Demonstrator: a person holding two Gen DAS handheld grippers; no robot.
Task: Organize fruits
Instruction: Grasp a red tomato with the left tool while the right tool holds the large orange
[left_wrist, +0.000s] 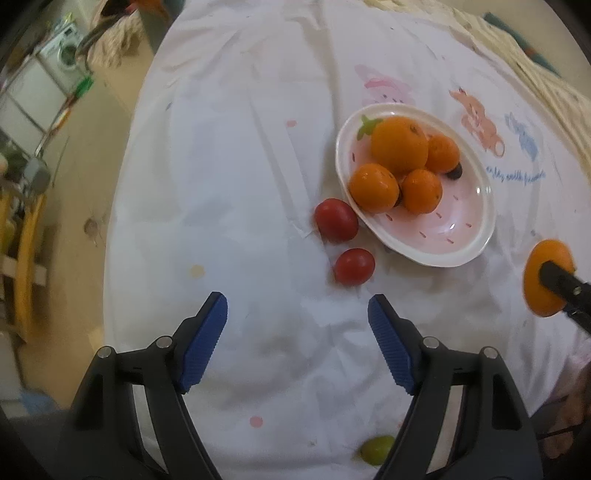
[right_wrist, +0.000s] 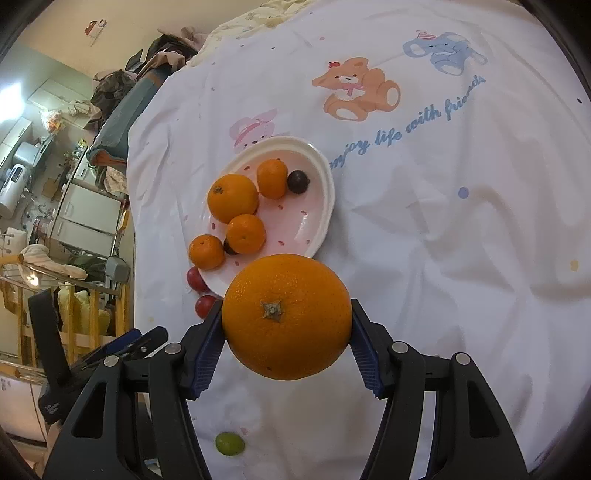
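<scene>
Orange (right_wrist: 286, 316) pinched in right hand-held gripper (right_wrist: 287, 332) near plate (right_wrist: 325, 206); left hand-held gripper (left_wrist: 297, 314) spread; green fruit (left_wrist: 376, 448), possibly grape.

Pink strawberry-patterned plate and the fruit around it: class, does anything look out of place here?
Yes. Two red cherry tomatoes lie on the white cloth beside the pink strawberry-patterned plate, and a small green grape lies far from it. The right hand-held gripper holds a large orange, not yet on the plate.

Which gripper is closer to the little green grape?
Left. The green grape lies right beside the open left gripper, by its right finger. The right gripper holds the big orange farther off.
</scene>
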